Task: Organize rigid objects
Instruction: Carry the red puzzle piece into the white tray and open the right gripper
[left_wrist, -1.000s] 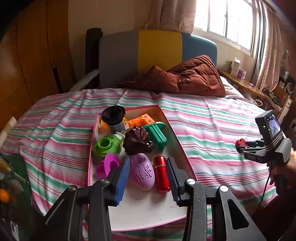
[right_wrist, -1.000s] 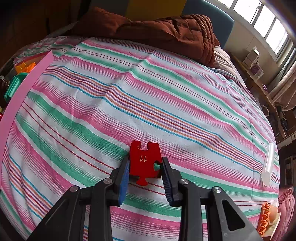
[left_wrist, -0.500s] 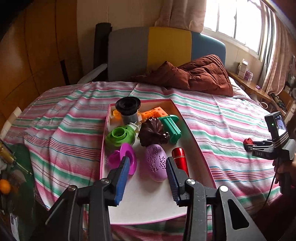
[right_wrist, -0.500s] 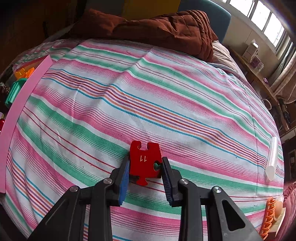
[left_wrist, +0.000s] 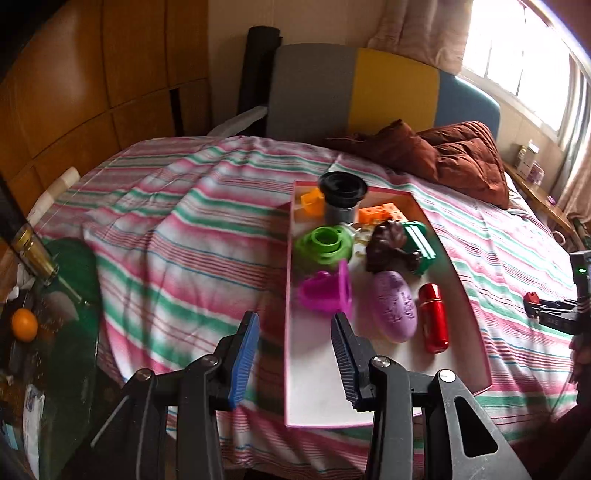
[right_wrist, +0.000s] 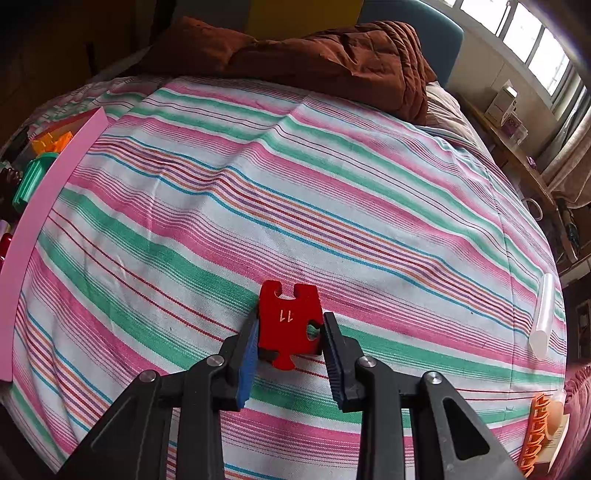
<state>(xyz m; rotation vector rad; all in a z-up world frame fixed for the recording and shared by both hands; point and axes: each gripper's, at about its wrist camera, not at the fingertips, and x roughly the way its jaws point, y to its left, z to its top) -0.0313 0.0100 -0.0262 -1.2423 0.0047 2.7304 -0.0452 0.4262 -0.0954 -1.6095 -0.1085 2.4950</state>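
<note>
My right gripper is shut on a red puzzle piece marked 11 and holds it above the striped bedspread. It shows at the right edge of the left wrist view. My left gripper is open and empty, above the near left edge of a pink-rimmed white tray. The tray holds a magenta cup, a purple oval, a red cylinder, a green ring, a brown toy, a teal piece, an orange block and a black-topped cup.
A brown blanket lies by the headboard. The tray's pink rim is at the left of the right wrist view. A white tube lies at the bed's right edge. A glass side table with an orange stands left of the bed.
My left gripper has swung left, so the tray now sits to its right. My right gripper still holds the red piece, with little movement.
</note>
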